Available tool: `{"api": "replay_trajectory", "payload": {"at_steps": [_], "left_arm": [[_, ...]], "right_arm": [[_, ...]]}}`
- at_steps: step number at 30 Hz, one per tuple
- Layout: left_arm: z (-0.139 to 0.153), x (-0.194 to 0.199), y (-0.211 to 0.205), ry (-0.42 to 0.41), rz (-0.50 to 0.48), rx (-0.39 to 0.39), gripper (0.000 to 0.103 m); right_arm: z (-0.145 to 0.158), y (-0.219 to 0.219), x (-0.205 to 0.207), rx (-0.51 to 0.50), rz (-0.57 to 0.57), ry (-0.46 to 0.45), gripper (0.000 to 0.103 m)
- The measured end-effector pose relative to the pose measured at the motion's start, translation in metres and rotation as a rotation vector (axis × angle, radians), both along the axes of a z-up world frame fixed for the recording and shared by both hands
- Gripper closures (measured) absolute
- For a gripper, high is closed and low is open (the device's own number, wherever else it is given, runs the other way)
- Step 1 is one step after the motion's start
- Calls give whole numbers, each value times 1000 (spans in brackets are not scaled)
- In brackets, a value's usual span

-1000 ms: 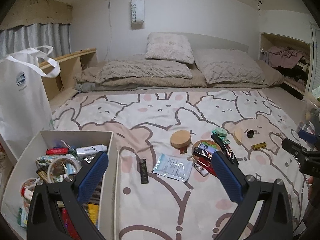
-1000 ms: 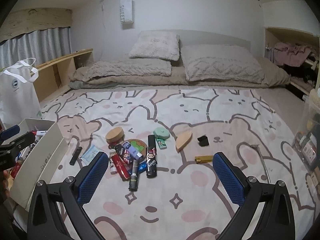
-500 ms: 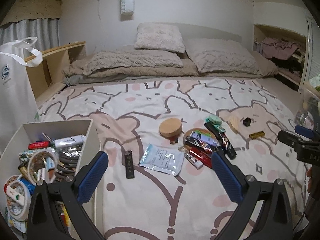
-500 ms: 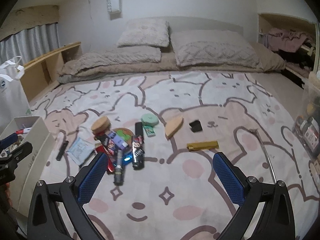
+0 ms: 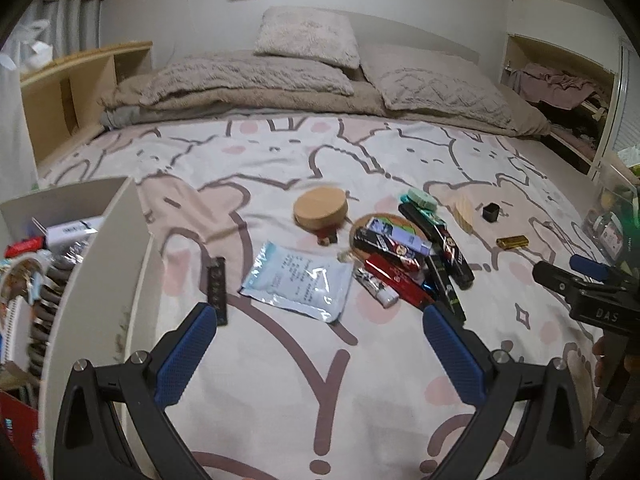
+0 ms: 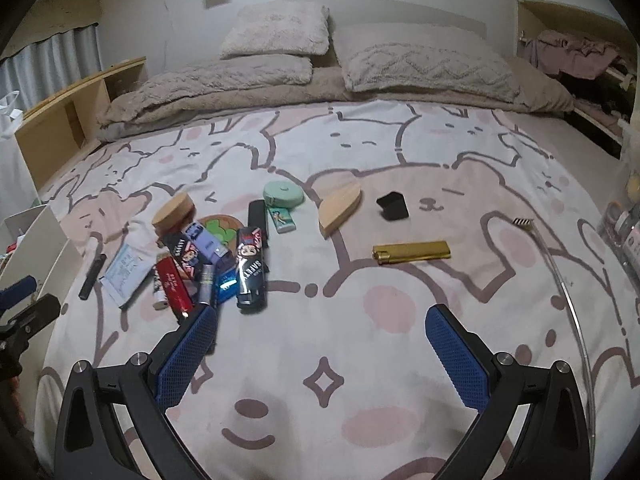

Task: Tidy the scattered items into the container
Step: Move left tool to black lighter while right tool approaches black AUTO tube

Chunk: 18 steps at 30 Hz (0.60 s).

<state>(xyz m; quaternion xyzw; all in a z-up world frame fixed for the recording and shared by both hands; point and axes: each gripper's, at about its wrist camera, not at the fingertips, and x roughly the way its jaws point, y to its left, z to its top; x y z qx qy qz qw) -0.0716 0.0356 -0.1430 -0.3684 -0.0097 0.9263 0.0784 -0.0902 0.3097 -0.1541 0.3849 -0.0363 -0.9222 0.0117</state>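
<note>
Both grippers moved closer to the clutter. Left gripper [image 5: 320, 320] and right gripper [image 6: 322, 322] gape wide, empty. Container [image 5: 120, 248] sits left edge; pile of lighters [image 6: 216, 260] centre-left. Risk: overlapping lighters, a pinch may drag neighbours or slip off.

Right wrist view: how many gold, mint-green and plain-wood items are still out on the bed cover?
Gold: 1, the lighter
Mint-green: 2, the round case and the small box
Plain wood: 2, the disc and the wedge
Total: 5
</note>
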Motion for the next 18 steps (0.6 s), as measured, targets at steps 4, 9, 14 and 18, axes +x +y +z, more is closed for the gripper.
{"api": "replay_trajectory", "payload": {"at_steps": [4, 9, 14, 18], "left_arm": [[-17, -8, -5, -42, 16, 25, 0], [-35, -16, -15, -92, 46, 56, 0], [-45, -23, -22, -118, 75, 83, 0], [-53, -32, -26, -132, 84, 96, 0]], "right_arm": [[-10, 6, -7, -15, -17, -19, 0], [-20, 13, -18, -15, -10, -56, 0], [-28, 9, -27, -3, 31, -76, 0], [-34, -2, -32, 36, 65, -79, 0]]}}
